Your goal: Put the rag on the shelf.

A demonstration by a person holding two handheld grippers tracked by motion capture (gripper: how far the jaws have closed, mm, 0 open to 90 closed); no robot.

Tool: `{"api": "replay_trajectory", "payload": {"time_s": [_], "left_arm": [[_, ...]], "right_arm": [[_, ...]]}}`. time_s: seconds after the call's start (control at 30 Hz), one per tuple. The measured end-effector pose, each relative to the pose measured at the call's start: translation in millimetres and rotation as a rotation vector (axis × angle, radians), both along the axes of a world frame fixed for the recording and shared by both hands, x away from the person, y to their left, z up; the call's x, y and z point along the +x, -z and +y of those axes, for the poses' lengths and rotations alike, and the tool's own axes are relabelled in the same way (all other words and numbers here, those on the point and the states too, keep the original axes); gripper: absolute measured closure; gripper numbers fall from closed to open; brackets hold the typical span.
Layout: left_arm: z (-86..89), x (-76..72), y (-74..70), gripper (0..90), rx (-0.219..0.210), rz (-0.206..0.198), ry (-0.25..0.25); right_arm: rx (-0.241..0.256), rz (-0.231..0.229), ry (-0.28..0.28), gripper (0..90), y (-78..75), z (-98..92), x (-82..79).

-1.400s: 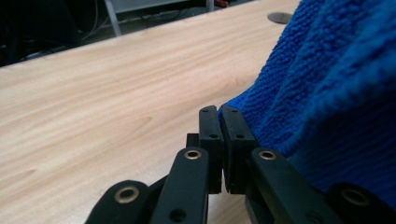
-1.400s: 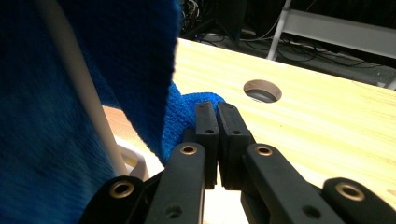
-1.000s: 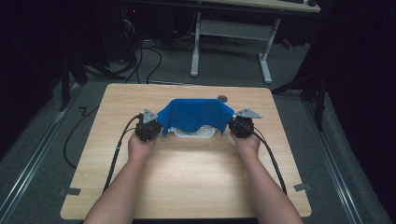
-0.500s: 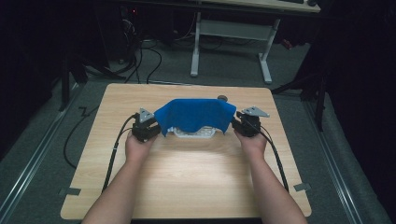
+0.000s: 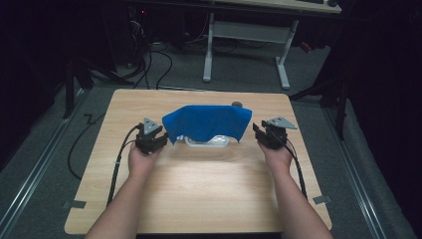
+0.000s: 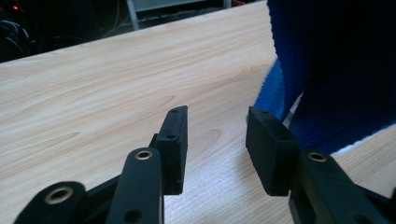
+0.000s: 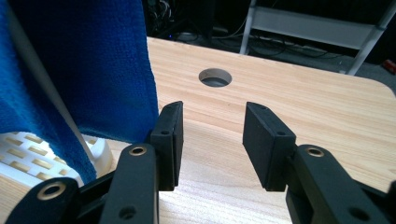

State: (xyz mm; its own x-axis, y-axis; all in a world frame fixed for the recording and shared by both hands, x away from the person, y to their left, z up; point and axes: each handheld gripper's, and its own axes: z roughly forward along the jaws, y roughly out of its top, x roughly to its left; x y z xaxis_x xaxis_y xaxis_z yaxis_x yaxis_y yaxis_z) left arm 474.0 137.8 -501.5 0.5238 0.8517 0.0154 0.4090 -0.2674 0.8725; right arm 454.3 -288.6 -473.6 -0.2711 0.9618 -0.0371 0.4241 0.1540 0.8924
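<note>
A blue cloth (image 5: 206,122) hangs draped over a white slotted rack (image 5: 207,142) at the middle of the wooden table (image 5: 199,184). My left gripper (image 5: 158,137) sits just left of the cloth, open, nothing between its jaws. In the left gripper view the blue cloth (image 6: 336,70) hangs to the right of the left gripper (image 6: 217,140). My right gripper (image 5: 260,133) sits just right of the cloth, open and holding nothing. In the right gripper view the blue cloth (image 7: 79,70) and the white rack (image 7: 42,158) lie to the left of the right gripper (image 7: 212,140).
A round cable hole (image 7: 215,77) is cut in the tabletop behind the cloth. A desk frame with white legs (image 5: 209,47) and cables on the floor stand beyond the table's far edge. Bare wood stretches toward the near edge.
Both grippers have drawn apart sideways, away from the cloth's two ends. The cloth now hangs free over the rack, and each gripper stands clear of it.
</note>
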Motion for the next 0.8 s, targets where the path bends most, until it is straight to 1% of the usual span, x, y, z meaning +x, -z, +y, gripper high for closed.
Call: {"api": "replay_trajectory", "payload": {"time_s": [0.13,0.27,0.3,0.33,0.43,0.5,0.53,0.63,0.7,0.8], "left_arm": [[4.8,-4.9,-0.5,56.9,-0.002,-0.005,-0.016],[11.9,-12.7,-1.4,54.8,0.004,-0.006,-0.035],[13.2,-14.0,-1.5,54.2,0.002,-0.004,-0.038],[16.2,-16.9,-1.5,53.5,-0.002,0.000,-0.040],[19.2,-20.1,-1.1,52.6,0.000,0.006,-0.043],[22.5,-24.9,-0.6,52.3,0.000,0.005,-0.044],[22.5,-24.9,-0.6,52.1,0.000,0.005,-0.044],[26.6,-32.3,0.1,51.4,0.002,0.016,-0.044],[27.4,-34.3,0.4,51.1,-0.005,0.017,-0.044],[29.7,-43.8,0.1,50.8,-0.014,0.025,-0.041]], "right_arm": [[-0.013,0.011,-0.002,56.3,0.0,-2.4,-6.1],[-0.018,0.011,-0.012,54.6,-1.6,-2.9,-11.0],[-0.016,-0.010,-0.017,54.5,-1.9,-3.1,-14.4],[-0.024,-0.025,-0.016,53.6,-2.6,-3.4,-18.6],[-0.027,-0.013,-0.019,52.0,-3.3,-4.2,-21.3],[-0.031,-0.008,-0.019,50.9,-5.3,-4.8,-26.5],[-0.036,-0.012,-0.023,50.8,-5.9,-5.0,-27.6],[-0.038,-0.016,-0.031,50.4,-9.2,-4.6,-33.0],[-0.043,-0.020,-0.035,50.2,-10.8,-4.5,-35.2],[-0.040,-0.034,-0.047,49.8,-14.6,-3.8,-43.3]]}}
